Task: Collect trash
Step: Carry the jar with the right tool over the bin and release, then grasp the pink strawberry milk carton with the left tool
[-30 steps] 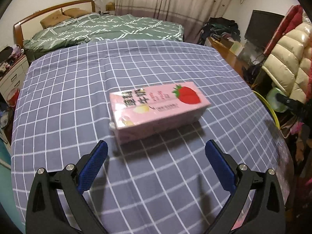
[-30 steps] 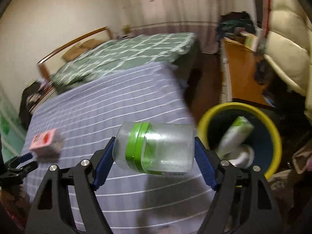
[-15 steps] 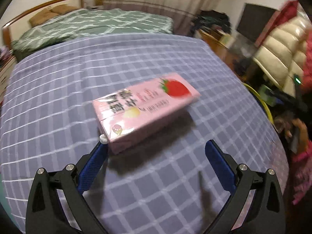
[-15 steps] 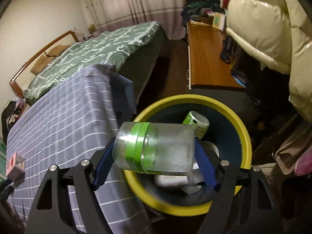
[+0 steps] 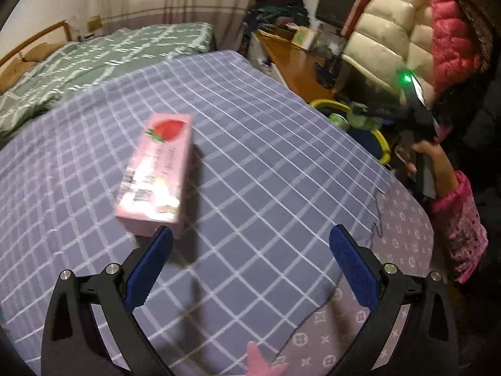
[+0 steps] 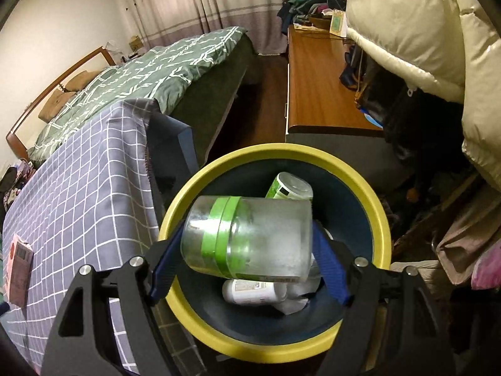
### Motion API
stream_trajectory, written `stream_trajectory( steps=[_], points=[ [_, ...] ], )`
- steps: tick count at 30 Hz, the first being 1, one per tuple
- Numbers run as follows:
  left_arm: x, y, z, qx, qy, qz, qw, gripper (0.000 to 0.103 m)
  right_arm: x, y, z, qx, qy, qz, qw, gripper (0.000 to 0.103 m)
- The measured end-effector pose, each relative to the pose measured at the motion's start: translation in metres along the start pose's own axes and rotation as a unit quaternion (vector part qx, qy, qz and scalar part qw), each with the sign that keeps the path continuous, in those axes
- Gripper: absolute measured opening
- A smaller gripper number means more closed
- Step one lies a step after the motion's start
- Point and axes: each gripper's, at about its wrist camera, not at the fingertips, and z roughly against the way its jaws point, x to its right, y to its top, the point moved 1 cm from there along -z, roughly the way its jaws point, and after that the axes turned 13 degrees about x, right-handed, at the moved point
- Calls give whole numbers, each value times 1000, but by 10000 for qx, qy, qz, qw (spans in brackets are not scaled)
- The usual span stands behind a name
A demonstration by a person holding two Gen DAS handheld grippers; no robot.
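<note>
A pink strawberry milk carton lies on the checked tablecloth, just ahead of my left gripper's left finger; that gripper is open and empty, low over the cloth. My right gripper is shut on a frosted plastic jar with a green band, held sideways right above the yellow-rimmed bin. The bin holds a green can and a white bottle. The carton also shows far left in the right wrist view. The right gripper shows at the right in the left wrist view.
The bin stands on the floor beside the table's edge. A wooden desk and puffy coats are behind it, a green-quilted bed beyond the table. The person's pink-sleeved arm is at the table's right.
The left gripper has swung so the carton now lies lengthwise at its left finger instead of across the middle. The right gripper has carried the jar from over the table to above the bin.
</note>
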Motion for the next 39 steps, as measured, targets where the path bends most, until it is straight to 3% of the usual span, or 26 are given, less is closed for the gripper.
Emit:
stream_trajectory(
  steps=[4, 9, 21, 28, 34, 37, 39],
  points=[
    [-17, 9, 2, 35, 344, 218, 9992, 98, 5, 0, -5, -111, 96, -68, 9999, 74],
    [-35, 18, -3, 7, 398, 465, 9981, 98, 11, 5, 0, -26, 165, -153, 9997, 76],
    [-51, 49, -42, -98, 1108, -56, 9938, 98, 18, 1, 8, 28, 234, -121, 9996, 77],
    [-61, 53, -71, -509, 1077, -287, 9925, 97, 19, -1, 6, 41, 214, -79, 9997, 77],
    [-61, 51, -88, -729, 1096, -224, 9910, 79, 10, -3, 7, 74, 300, 23, 9995, 77],
    [-64, 49, -93, -842, 1084, -119, 9905, 58, 8, -3, 8, 97, 289, 62, 9995, 77],
    [-62, 49, -93, -849, 1110, -122, 9901, 51, 8, -4, 9, 95, 305, 59, 9995, 77]
  ],
)
